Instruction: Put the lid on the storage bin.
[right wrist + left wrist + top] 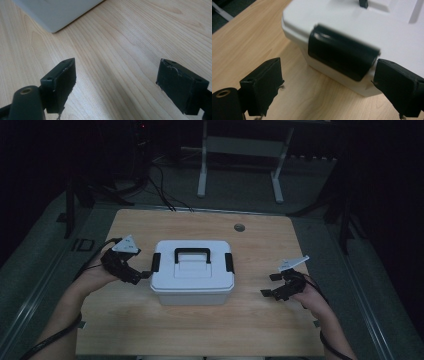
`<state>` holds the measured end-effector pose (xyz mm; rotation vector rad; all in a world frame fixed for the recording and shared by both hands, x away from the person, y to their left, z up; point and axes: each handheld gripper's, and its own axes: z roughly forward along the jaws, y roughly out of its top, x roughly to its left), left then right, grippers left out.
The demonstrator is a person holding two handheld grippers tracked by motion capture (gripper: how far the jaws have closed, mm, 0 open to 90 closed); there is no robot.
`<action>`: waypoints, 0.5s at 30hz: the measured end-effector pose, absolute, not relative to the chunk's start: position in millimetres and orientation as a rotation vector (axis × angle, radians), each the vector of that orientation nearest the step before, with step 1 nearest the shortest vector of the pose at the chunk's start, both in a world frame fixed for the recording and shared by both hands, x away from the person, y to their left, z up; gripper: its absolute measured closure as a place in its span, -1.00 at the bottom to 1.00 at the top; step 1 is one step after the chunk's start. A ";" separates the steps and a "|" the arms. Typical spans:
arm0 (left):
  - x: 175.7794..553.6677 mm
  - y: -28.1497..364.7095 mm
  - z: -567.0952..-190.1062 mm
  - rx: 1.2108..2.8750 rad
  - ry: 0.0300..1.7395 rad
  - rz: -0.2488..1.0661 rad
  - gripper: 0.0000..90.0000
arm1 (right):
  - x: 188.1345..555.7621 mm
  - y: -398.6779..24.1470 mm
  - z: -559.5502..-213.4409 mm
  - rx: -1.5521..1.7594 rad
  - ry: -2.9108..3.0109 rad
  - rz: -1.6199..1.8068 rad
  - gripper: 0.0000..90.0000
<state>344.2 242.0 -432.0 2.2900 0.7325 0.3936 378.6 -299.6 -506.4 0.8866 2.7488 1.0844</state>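
Note:
A white plastic box [192,272] with a black carry handle [192,254] sits shut in the middle of the wooden table [200,330]. It has a black latch on its left side [155,262] and another on its right side [229,263]. My left gripper [142,276] is open at the box's left side. In the left gripper view the left latch [342,58] lies just ahead, between the spread jaws of this gripper [327,75], and is not touched. My right gripper [268,285] is open over bare wood, well clear of the box. A corner of the box [57,12] shows beyond that gripper [116,77].
A round cable hole [239,227] is set in the table behind the box. Beyond the far edge stand a white frame's legs [202,170], and dark cables [160,185] lie on the floor. Bare wood lies in front of the box and to its right.

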 end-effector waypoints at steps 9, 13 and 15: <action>331.1 262.2 -459.7 2.235 0.785 0.358 -0.81 | 378.0 -299.4 -514.9 0.899 2.745 1.089 -0.65; 324.4 270.2 -471.5 2.224 0.808 0.360 -0.81 | 376.8 -299.8 -517.4 0.904 2.733 1.106 -0.65; 321.5 274.2 -478.5 2.227 0.821 0.363 -0.81 | 376.1 -300.8 -519.3 0.905 2.723 1.116 -0.65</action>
